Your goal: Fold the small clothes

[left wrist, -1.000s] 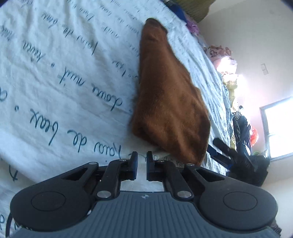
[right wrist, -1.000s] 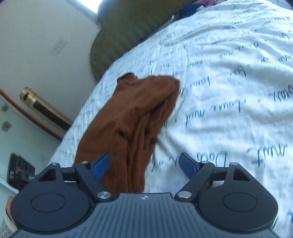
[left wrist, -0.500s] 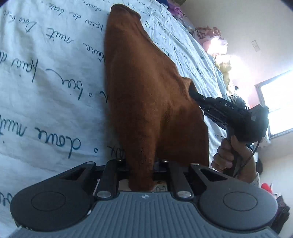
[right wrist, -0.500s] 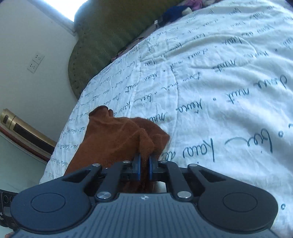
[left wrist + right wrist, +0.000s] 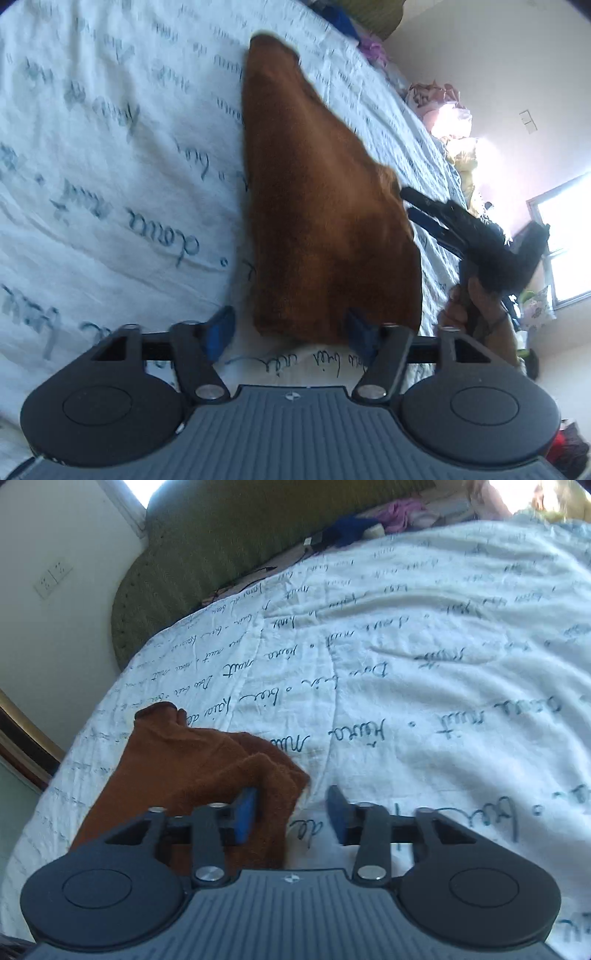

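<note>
A small brown garment (image 5: 325, 206) lies folded lengthwise on the white bedspread (image 5: 110, 166) with blue script. My left gripper (image 5: 290, 330) is open, its blue pads either side of the garment's near edge, holding nothing. My right gripper (image 5: 291, 814) is open too, right over the garment's folded corner (image 5: 207, 768); its left pad lies against the cloth. In the left wrist view the right gripper (image 5: 424, 210) shows at the garment's right edge, held in a hand.
A green headboard (image 5: 229, 542) and loose clothes (image 5: 369, 520) lie at the far end of the bed. A wall with a socket (image 5: 51, 579) stands to the left. A pile of pink and yellow things (image 5: 447, 114) and a window (image 5: 565, 243) lie beyond the bed.
Both grippers were shut on the garment half a second ago; both have opened and let it go. The garment now lies flat on the bed.
</note>
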Available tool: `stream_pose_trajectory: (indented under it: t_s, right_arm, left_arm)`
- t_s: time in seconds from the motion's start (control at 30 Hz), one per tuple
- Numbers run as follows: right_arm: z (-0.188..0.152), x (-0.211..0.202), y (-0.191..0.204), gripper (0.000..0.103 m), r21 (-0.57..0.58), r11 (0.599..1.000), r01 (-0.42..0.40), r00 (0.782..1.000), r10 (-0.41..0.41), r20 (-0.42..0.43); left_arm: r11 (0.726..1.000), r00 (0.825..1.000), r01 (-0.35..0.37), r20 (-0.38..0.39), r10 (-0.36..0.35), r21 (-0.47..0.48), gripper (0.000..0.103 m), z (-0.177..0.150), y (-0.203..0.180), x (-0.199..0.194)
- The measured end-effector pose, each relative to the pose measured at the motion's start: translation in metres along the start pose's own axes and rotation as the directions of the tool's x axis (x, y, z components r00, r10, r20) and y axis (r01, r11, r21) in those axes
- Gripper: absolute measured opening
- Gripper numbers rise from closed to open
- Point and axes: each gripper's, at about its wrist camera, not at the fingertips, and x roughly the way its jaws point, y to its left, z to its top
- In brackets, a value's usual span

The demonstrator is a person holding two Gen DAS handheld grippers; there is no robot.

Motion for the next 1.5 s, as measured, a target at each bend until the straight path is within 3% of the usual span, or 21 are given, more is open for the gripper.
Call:
stream_pose_trajectory:
  t_s: [0.1,0.17,0.23,0.3,0.43,0.5,0.57,0.67,0.77,1.07,1.1,1.13,1.2,1.23,1.33,1.5]
  right_arm:
    - [-0.018,-0.057,0.025,0.065,-0.160,0.987,-0.012,0.997,0.025,0.078]
    - [-0.040,-0.085,0.044,0.053,-0.255,0.966,-0.047,0.994,0.071,0.084]
    - [-0.069,-0.099,0.068,0.034,-0.429,0.903,0.008,0.995,0.036,0.094]
    - [-0.087,-0.097,0.084,0.022,-0.556,0.827,0.080,0.994,-0.021,0.111]
    - [-0.075,-0.049,0.078,0.020,-0.536,0.834,0.132,0.991,-0.102,0.086]
    - [-0.066,-0.036,0.064,0.020,-0.488,0.864,0.120,0.993,-0.103,0.063]
    - [-0.066,-0.036,0.062,0.021,-0.493,0.859,0.140,0.990,-0.117,0.078]
    - [-0.066,-0.041,0.055,0.026,-0.457,0.879,0.139,0.990,-0.113,0.083]
    - [-0.070,-0.071,0.053,0.026,-0.418,0.903,0.104,0.993,-0.075,0.087]
    - [-0.112,-0.147,0.055,0.027,-0.436,0.899,0.042,0.989,0.023,0.144]
    - [-0.116,-0.146,0.048,0.034,-0.452,0.889,0.071,0.991,-0.012,0.132]
    - [-0.118,-0.140,0.041,0.053,-0.466,0.877,0.115,0.990,-0.065,0.122]
    - [-0.116,-0.139,0.011,0.078,-0.406,0.903,0.140,0.986,-0.091,0.136]
    - [-0.112,-0.144,-0.002,0.079,-0.359,0.923,0.135,0.986,-0.089,0.143]
    - [-0.099,-0.155,-0.030,0.079,-0.300,0.936,0.184,0.976,-0.138,0.170]
    - [-0.114,-0.215,-0.032,0.079,-0.214,0.971,0.110,0.980,-0.071,0.184]
  left_arm:
    - [0.997,0.994,-0.020,0.105,0.012,0.077,0.091,0.005,-0.018,-0.031]
    - [0.994,0.991,-0.013,0.131,-0.001,0.106,0.093,0.010,-0.033,-0.034]
    - [0.988,0.989,-0.037,0.144,0.015,0.153,0.093,0.010,-0.051,-0.023]
    - [0.979,0.992,-0.070,0.114,0.048,0.193,0.093,0.004,-0.068,0.001]
    - [0.956,0.981,-0.183,0.101,0.164,0.227,0.091,-0.016,-0.070,0.044]
    - [0.943,0.969,-0.240,0.120,0.217,0.228,0.093,-0.020,-0.062,0.054]
    - [0.943,0.964,-0.260,0.117,0.240,0.209,0.099,-0.019,-0.053,0.060]
    - [0.933,0.956,-0.289,0.121,0.268,0.216,0.100,-0.021,-0.055,0.054]
    - [0.924,0.943,-0.324,0.142,0.300,0.201,0.100,-0.026,-0.058,0.040]
    - [0.863,0.889,-0.445,0.231,0.394,0.238,0.100,-0.041,-0.079,0.021]
    - [0.858,0.886,-0.454,0.229,0.404,0.239,0.100,-0.042,-0.081,0.023]
    - [0.854,0.882,-0.462,0.226,0.413,0.239,0.100,-0.044,-0.081,0.024]
    - [0.850,0.878,-0.471,0.221,0.425,0.237,0.100,-0.047,-0.081,0.025]
    - [0.848,0.876,-0.474,0.221,0.428,0.236,0.101,-0.048,-0.082,0.025]
    - [0.846,0.874,-0.481,0.210,0.439,0.230,0.101,-0.051,-0.080,0.025]
    - [0.840,0.874,-0.483,0.195,0.445,0.248,0.103,-0.071,-0.077,0.015]
